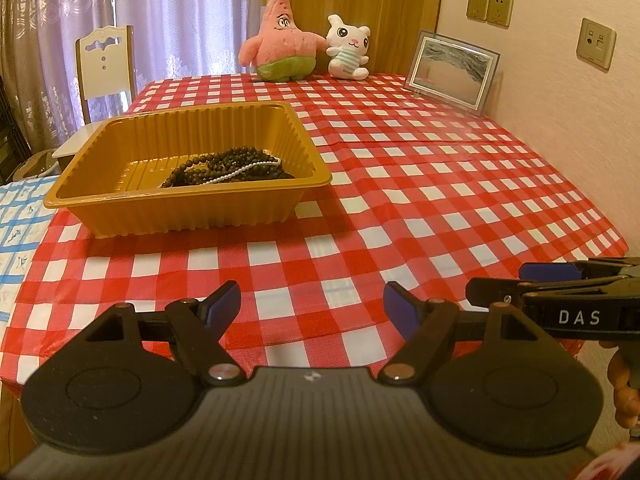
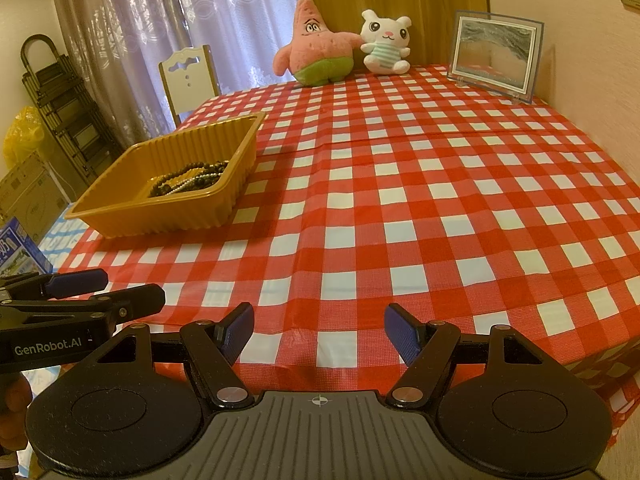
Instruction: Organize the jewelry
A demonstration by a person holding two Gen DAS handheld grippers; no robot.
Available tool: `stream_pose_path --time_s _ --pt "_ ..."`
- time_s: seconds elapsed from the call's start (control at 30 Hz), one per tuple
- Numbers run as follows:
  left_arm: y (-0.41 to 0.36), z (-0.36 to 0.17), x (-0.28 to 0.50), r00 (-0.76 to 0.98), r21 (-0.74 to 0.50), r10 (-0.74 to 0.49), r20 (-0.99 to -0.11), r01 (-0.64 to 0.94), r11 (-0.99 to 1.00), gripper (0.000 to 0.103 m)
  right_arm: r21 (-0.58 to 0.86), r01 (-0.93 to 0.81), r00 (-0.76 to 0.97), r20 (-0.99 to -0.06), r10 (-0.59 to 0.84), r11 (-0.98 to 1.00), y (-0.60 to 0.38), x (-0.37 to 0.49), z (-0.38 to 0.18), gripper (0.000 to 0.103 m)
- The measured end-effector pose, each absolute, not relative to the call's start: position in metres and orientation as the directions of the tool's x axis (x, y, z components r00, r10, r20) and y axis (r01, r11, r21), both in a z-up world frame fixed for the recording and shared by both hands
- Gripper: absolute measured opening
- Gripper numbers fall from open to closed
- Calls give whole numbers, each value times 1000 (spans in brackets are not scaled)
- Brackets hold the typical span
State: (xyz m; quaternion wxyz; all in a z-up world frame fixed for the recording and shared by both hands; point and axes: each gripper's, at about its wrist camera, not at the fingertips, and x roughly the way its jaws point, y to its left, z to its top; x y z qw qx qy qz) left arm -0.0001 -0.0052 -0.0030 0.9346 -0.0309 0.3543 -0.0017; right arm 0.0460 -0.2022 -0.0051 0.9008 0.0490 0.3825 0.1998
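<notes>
Nearest the lens in the left wrist view, the left gripper (image 1: 312, 306) is seen with its blue pads spread wide and nothing between them, held above the near edge of the checked tablecloth (image 1: 420, 184). At the right edge the right gripper (image 1: 560, 280) is seen side-on, also empty. Further back and to the left a gold ribbed tray (image 1: 100, 196) is set on the cloth, its long axis running across the picture. Inside it, towards the right-hand end, a heap of dark bead strands (image 1: 228, 166) is piled, with a white pearl strand (image 1: 248, 168) laid over it, running roughly along the tray's length. Against the far wall a pink starfish plush (image 1: 280, 40), a white rabbit plush (image 1: 348, 48) and a framed picture (image 1: 452, 68) are stood

In the right wrist view the right gripper (image 2: 319, 334) is shown open and empty over the same near edge, with the left gripper (image 2: 92, 288) beside it on the left. The tray is seen at an angle, its long axis pointing away towards the chair (image 2: 188, 80); how the strands are interlaced cannot be made out, though they are probably tangled. If one strand were pulled, the whole heap could be dragged along and the light tray tipped or slid towards the table's left edge
</notes>
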Motion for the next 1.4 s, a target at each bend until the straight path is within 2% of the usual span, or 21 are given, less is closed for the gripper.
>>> stream_pose_path --time_s 1.4 --pt "-3 2 1 752 -62 -23 -659 -25 998 77 242 -323 627 -670 398 915 -202 46 -5 72"
